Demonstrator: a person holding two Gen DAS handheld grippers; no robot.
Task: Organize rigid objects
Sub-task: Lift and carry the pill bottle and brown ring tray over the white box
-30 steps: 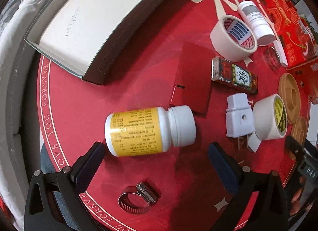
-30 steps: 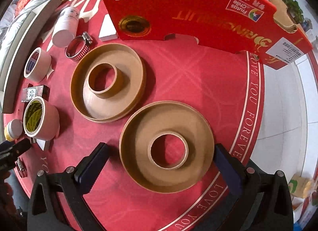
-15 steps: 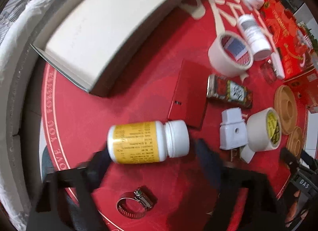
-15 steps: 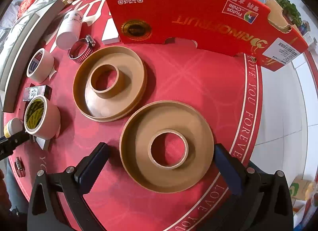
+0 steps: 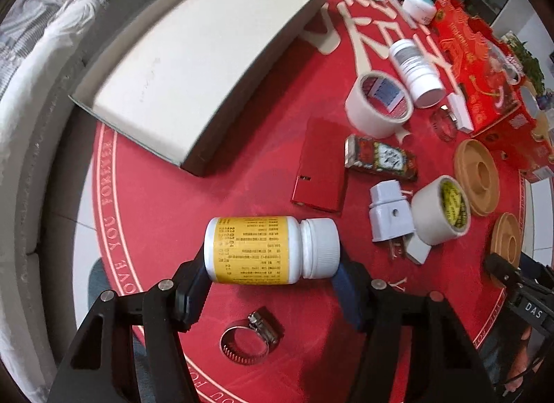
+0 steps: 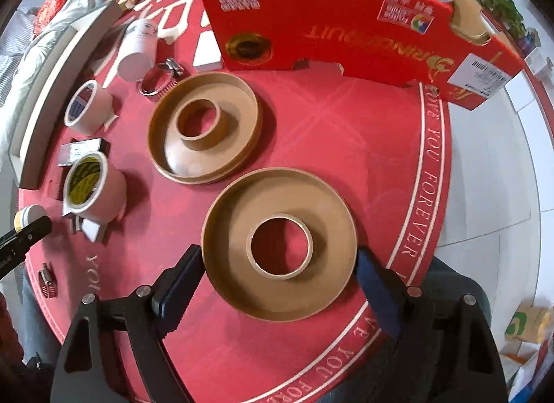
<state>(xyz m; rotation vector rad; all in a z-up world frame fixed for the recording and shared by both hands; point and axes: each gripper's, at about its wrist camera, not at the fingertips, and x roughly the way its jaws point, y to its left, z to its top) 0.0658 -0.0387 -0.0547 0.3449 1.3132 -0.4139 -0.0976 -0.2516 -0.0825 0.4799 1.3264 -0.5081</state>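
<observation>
The left hand-held gripper (image 5: 271, 276) is clamped end to end on a white bottle (image 5: 270, 250), one pad on its base and one on its ribbed cap, above the red bench (image 5: 166, 202). The bottle looks light, stiff and smooth, so held by its ends it could swivel. The right hand-held gripper (image 6: 278, 280) has just been closing, its pads against the rim of a brown ring dish (image 6: 278, 245) lying flat on the bench. The dish seems light, rigid cardboard, best squeezed gently. A hose clamp (image 5: 247, 339) lies under the bottle. A second dish (image 6: 204, 125) and tape rolls (image 6: 93, 183) sit near. An empty tray (image 5: 194, 63) lies beyond, unobstructed.
</observation>
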